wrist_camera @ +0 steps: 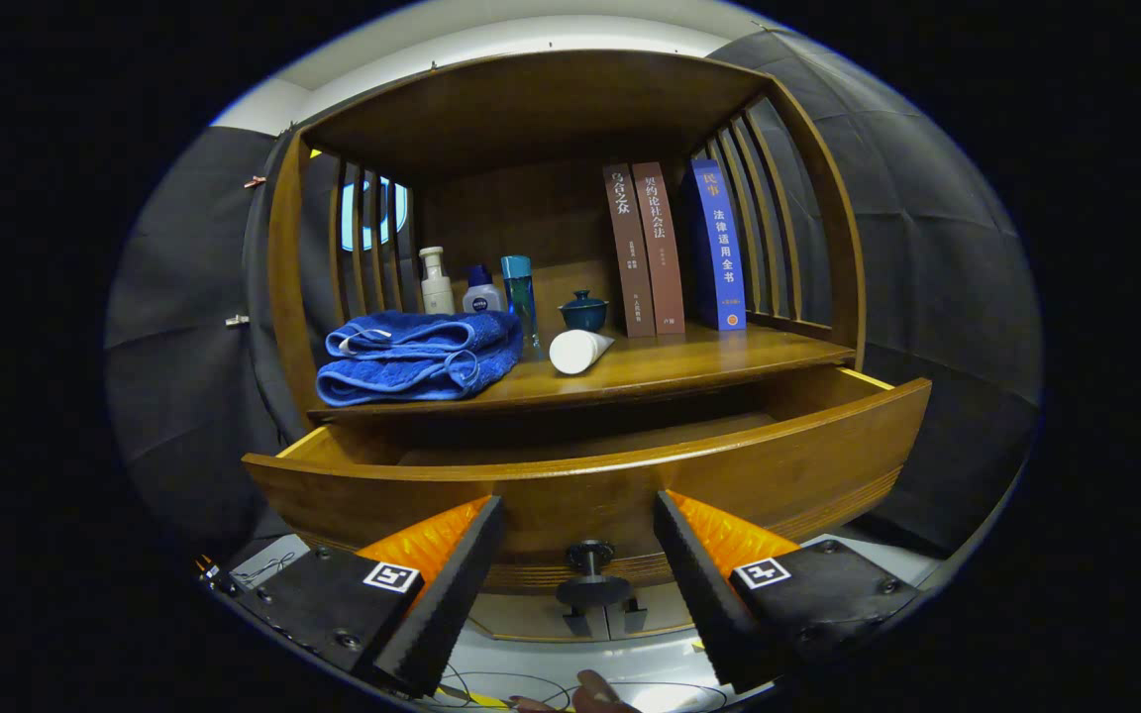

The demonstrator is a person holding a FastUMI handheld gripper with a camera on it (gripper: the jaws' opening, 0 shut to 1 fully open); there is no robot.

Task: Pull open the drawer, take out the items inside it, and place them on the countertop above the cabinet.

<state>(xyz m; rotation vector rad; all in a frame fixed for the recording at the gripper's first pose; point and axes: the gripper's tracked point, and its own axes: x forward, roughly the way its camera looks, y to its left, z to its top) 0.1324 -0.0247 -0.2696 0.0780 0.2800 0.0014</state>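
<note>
Wooden drawer [590, 485] is seen pulled out beneath the countertop [689, 358], its knob [590, 574] lying between the widely parted fingers of the gripper [578, 525], which grip nothing. Opening is judged done; next, the drawer's hidden interior must be reached from above.

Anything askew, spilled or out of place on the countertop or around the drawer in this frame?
Only the white tube stands out: it lies on its side on the countertop, while the bottles behind it stand upright. The blue towel is folded and the books are upright. The drawer is pulled open; the hand-held gripper is open around its knob.
</note>
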